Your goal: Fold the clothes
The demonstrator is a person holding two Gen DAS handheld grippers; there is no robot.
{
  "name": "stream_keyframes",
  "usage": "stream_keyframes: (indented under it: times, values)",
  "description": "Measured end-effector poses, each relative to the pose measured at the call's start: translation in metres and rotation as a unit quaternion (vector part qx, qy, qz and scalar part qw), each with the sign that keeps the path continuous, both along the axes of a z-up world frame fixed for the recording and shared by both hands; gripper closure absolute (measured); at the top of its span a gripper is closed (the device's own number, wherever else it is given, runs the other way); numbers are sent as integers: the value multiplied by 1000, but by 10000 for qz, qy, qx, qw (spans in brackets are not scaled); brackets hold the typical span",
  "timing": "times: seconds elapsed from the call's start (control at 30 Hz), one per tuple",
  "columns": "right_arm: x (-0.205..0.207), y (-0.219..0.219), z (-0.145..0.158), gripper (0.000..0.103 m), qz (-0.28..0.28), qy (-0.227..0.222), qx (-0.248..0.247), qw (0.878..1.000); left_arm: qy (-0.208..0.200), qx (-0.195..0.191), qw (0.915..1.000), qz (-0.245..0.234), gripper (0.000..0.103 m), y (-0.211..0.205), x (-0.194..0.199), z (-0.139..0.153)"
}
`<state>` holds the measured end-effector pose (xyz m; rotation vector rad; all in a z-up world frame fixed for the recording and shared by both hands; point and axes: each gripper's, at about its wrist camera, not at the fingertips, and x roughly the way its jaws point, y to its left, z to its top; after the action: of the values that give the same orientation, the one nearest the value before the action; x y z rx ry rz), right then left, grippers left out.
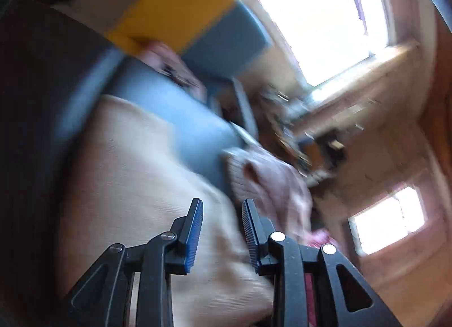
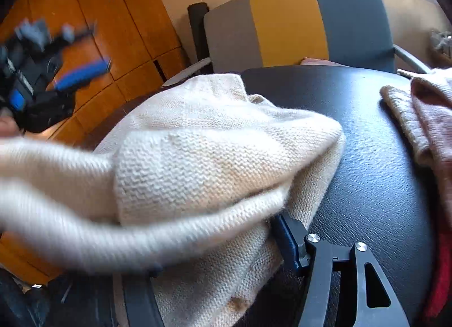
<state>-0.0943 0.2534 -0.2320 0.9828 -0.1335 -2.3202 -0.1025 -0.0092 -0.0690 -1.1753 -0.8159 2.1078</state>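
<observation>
A cream knit sweater [image 2: 203, 157] lies bunched on the black table [image 2: 373, 163]. In the right wrist view one of its sleeves, blurred, drapes across the front. My right gripper [image 2: 220, 253] sits low over the sweater with its jaws wide apart. Its right finger [image 2: 285, 238] touches the fabric's edge and the left one is buried under the sleeve; I see no pinch. My left gripper [image 1: 223, 214] is open and empty above the cream sweater [image 1: 135, 185]. In the right wrist view the left gripper [image 2: 99, 44] is off the table's left side, blurred.
A pinkish knit garment [image 2: 423, 117] lies at the table's right, with red cloth [image 2: 440, 284] below it. A chair with a grey, yellow and blue back [image 2: 282, 24] stands behind the table. Wooden floor [image 2: 118, 16] lies to the left. Bright windows [image 1: 319, 24] fill the left wrist view.
</observation>
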Motion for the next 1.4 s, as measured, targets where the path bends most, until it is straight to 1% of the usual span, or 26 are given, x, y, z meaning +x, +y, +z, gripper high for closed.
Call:
stream_keyframes:
  times: [0.07,0.1,0.13,0.17,0.27,0.3,0.33,0.43,0.47,0.5,0.57,0.6,0.67,0.73,0.77,0.83,0.87,0.9,0.93,1.0,1.07,1.1,1.17,1.2,1.3,1.4]
  values:
    - [10,3,4,36,-134,-48,83,9999,-44,-309,9994,171,76,-23,7,-11]
    - [19,5,7,34,-184,-85,107,9997,-46,-455,9988,173,76,-28,12,-17]
    - [27,11,6,30,-246,-99,146,9995,0,-653,9978,140,76,-31,19,-23]
    - [35,20,8,28,-315,-132,203,9992,44,-788,9968,82,76,-32,24,-26]
    - [58,49,15,28,-524,-233,377,9976,188,-1034,9940,-292,76,-23,38,-38]
    - [54,59,18,28,-596,-248,386,9972,244,-1116,9926,-403,76,-19,42,-41]
    - [66,72,24,29,-705,-249,309,9967,294,-1171,9913,-521,76,-12,45,-45]
    - [80,87,50,30,-701,-119,-320,9970,219,-1104,9908,-752,76,4,47,-56]
    - [85,92,58,30,-696,-75,-533,9961,167,-1154,9897,-833,76,10,48,-61]
    - [81,84,61,30,-537,-85,-706,9960,145,-1224,9881,-916,76,15,50,-66]
    - [73,65,67,30,-197,-110,-1048,9942,344,-1533,9816,-1090,76,26,57,-71]
    - [71,54,63,30,-36,-223,-1107,9936,443,-1686,9776,-1176,76,32,60,-73]
    - [67,35,49,34,180,-489,-1114,9924,582,-1908,9709,-1327,76,38,67,-74]
    - [66,23,29,51,277,-787,-1011,9914,678,-2067,9650,-1462,76,39,72,-73]
    - [65,17,19,51,325,-935,-959,9905,707,-2103,9633,-1510,76,38,73,-71]
    - [64,5,0,54,421,-1231,-854,9878,717,-2077,9638,-1512,76,32,73,-69]
    - [63,12,1,54,356,-1278,-971,9864,684,-2010,9658,-1489,76,29,71,-67]
    - [62,20,3,51,284,-1319,-1098,9848,653,-1944,9678,-1463,76,26,69,-66]
    - [61,28,5,45,211,-1359,-1225,9829,621,-1886,9696,-1430,76,23,68,-66]
    - [50,39,7,39,44,-1319,-1487,9800,603,-1845,9709,-1403,76,24,67,-67]
    - [40,51,13,39,-113,-1284,-1825,9747,623,-1855,9707,-1395,76,29,67,-68]
    - [40,55,13,39,-170,-1244,-1885,9740,644,-1866,9702,-1403,76,31,68,-69]
    - [32,63,20,39,-351,-1197,-1998,9719,672,-1863,9699,-1419,76,33,68,-69]
    - [25,64,18,39,-440,-1207,-2040,9705,668,-1839,9703,-1422,76,32,68,-70]
    - [1,65,18,39,-674,-1256,-2042,9685,676,-1785,9711,-1437,76,32,68,-72]
    - [-21,67,17,39,-890,-1337,-2025,9660,710,-1817,9700,-1451,76,37,69,-70]
